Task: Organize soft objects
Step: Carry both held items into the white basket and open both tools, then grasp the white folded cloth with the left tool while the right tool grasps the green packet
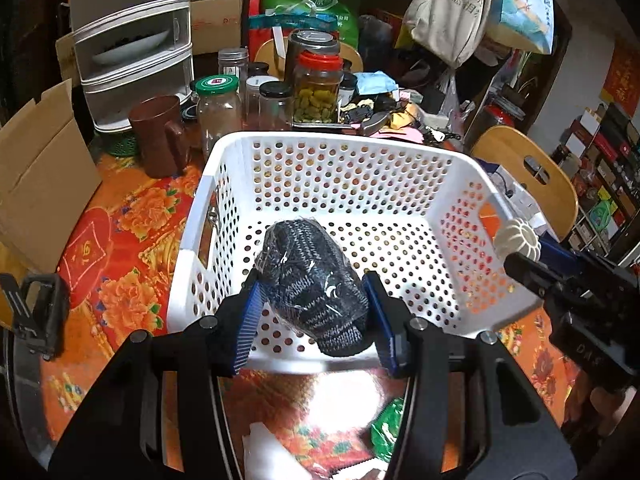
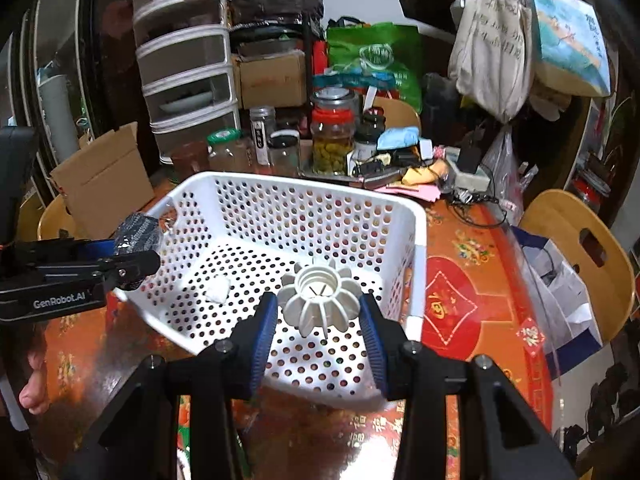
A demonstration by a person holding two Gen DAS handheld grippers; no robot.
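While angled down over the white perforated basket (image 1: pixel 224 148), left hand-held gripper (image 1: pixel 316 316) clamped on dark knit bundle in clear wrap (image 1: pixel 312 280), held above basket's near-left part. Right hand-held gripper (image 2: pixel 318 320) pinching white ribbed flower-shaped piece (image 2: pixel 320 296), blue pads (image 2: pixel 264 332) touching both its sides, hovering over basket's near-right area. Small white lump (image 2: pixel 218 288) lying on basket floor. Basket sitting on table (image 2: pixel 460 300) with red-orange floral cover. Behind basket: jars, one red-lidded with green contents (image 1: pixel 316 92), brown mug (image 1: pixel 160 136), stacked drawer unit (image 1: pixel 132 40), cardboard box (image 1: pixel 40 176). Tote bags (image 2: pixel 492 48) hanging at back right, wooden chair (image 2: pixel 580 248) beside table.
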